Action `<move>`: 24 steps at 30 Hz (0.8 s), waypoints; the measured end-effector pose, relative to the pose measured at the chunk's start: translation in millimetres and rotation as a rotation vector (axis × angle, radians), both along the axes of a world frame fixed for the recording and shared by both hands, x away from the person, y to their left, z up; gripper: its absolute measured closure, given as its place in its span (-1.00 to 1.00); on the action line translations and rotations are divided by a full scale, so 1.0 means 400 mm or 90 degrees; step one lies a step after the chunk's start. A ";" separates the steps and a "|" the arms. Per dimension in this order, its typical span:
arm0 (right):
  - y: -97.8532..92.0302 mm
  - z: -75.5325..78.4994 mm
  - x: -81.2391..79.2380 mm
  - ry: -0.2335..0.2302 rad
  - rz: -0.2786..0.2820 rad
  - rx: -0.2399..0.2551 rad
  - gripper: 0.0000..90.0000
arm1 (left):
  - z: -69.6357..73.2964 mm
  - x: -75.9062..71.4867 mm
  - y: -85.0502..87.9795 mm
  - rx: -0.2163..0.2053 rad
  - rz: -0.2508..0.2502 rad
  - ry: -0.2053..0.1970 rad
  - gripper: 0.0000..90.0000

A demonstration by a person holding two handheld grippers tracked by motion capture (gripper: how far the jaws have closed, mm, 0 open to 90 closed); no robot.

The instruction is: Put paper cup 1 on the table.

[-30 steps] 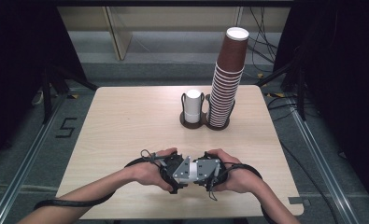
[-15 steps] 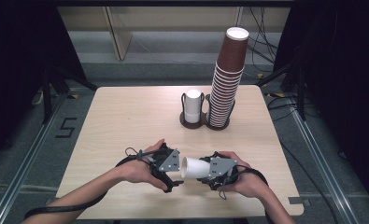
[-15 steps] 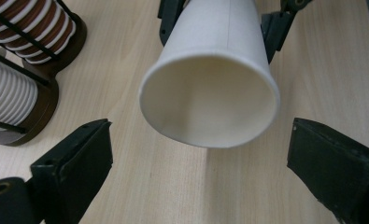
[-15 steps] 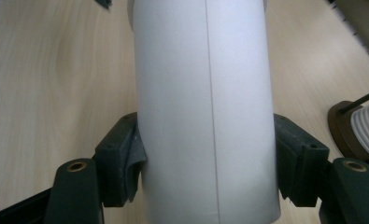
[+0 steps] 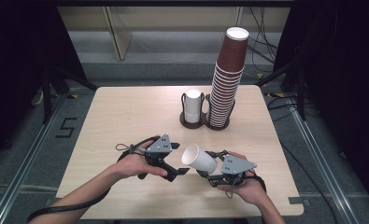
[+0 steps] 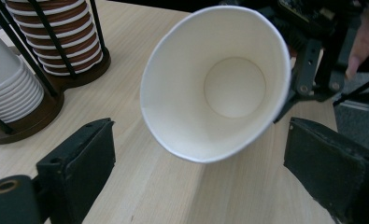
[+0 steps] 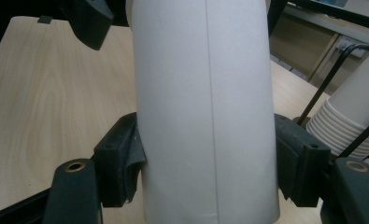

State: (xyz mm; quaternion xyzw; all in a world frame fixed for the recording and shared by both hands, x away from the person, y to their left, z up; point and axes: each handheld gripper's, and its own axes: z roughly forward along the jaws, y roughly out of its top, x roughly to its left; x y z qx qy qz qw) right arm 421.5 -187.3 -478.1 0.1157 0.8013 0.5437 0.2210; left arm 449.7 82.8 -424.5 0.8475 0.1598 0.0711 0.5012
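Between the jaws of the right gripper (image 5: 205, 173) a white paper cup (image 5: 199, 159) is clamped near its base, lying tilted with its mouth turned toward the left gripper (image 5: 182, 171); the right hand (image 5: 244, 186) grips from below, palm up, above the surface (image 5: 126, 116); the left gripper's jaws have just been closing slightly yet stand wide, pads clear of the cup's rim, nothing between them; the left hand (image 5: 134, 164) is level, forearm angled inward.

Tall stack of brown cups (image 5: 228, 74) seated in a dark holder (image 5: 205, 122), short white cup stack (image 5: 192, 106) held beside it, pale wooden surface (image 5: 121, 116), grey floor (image 5: 28, 140) seen around.
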 end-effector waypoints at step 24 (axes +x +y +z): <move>0.023 0.003 -0.008 -0.025 0.046 -0.016 -0.25 | -0.010 0.009 -0.042 0.010 -0.073 0.009 -0.66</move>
